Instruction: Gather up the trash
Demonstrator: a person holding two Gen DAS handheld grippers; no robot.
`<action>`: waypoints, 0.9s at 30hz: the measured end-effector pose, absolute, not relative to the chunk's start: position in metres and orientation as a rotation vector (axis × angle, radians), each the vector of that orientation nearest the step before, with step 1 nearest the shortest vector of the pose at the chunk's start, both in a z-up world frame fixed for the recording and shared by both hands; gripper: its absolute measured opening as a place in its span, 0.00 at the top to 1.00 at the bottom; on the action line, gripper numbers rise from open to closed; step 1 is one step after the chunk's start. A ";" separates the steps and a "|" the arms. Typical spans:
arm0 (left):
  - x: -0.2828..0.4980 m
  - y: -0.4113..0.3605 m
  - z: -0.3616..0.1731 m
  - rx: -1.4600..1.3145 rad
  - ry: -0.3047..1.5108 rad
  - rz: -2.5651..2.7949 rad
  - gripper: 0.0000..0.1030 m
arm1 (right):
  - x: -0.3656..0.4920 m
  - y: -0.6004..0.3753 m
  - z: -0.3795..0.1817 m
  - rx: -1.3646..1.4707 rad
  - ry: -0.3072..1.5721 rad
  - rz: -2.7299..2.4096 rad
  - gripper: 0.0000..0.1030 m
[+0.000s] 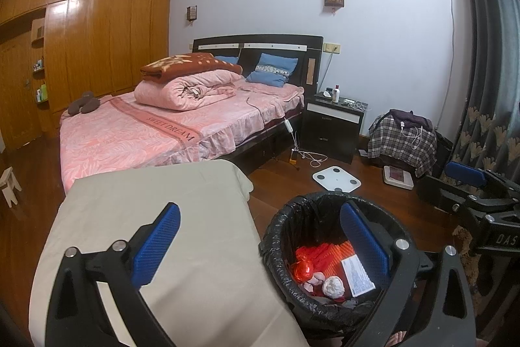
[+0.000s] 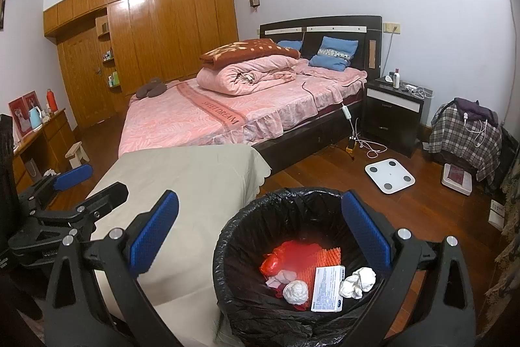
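A crinkled, glossy black plastic liner lines the trash bin (image 2: 292,207); inside it lie crumpled white paper balls (image 2: 357,280), a printed cardboard box (image 2: 326,288) and shiny red plastic wrap (image 2: 276,259). Beside the bin, matt beige cloth (image 2: 195,184) covers the tabletop. The wood floor (image 2: 325,174) beyond the bin is polished. Each gripper pad (image 2: 156,230) is rough blue rubber.

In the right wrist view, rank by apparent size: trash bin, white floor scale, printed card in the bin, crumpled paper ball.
1. trash bin
2. white floor scale
3. printed card
4. crumpled paper ball
The scale lies farther from the camera, so its rank over the card is unsure.
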State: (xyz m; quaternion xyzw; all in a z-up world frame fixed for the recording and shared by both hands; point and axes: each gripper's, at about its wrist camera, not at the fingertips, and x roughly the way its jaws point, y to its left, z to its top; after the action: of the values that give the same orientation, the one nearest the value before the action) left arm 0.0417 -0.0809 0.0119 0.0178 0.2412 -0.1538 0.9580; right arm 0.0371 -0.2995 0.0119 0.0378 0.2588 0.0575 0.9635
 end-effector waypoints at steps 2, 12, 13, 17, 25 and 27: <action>0.042 -0.081 0.012 0.035 0.489 -0.313 0.06 | 0.037 -0.299 0.012 0.076 0.524 0.117 0.05; 0.042 -0.081 0.012 0.036 0.489 -0.312 0.06 | 0.037 -0.299 0.012 0.076 0.524 0.116 0.05; 0.042 -0.081 0.012 0.036 0.489 -0.312 0.06 | 0.037 -0.299 0.012 0.077 0.524 0.117 0.05; 0.042 -0.081 0.011 0.036 0.488 -0.312 0.06 | 0.037 -0.298 0.013 0.077 0.526 0.117 0.05; 0.041 -0.080 0.013 0.036 0.489 -0.312 0.06 | 0.037 -0.298 0.012 0.078 0.526 0.118 0.05; 0.041 -0.080 0.013 0.036 0.489 -0.311 0.06 | 0.037 -0.298 0.012 0.077 0.525 0.117 0.05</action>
State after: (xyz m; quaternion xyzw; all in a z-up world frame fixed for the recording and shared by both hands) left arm 0.0413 -0.0803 0.0130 0.0180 0.2409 -0.1533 0.9582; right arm 0.0365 -0.2980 0.0125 0.0382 0.2594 0.0579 0.9633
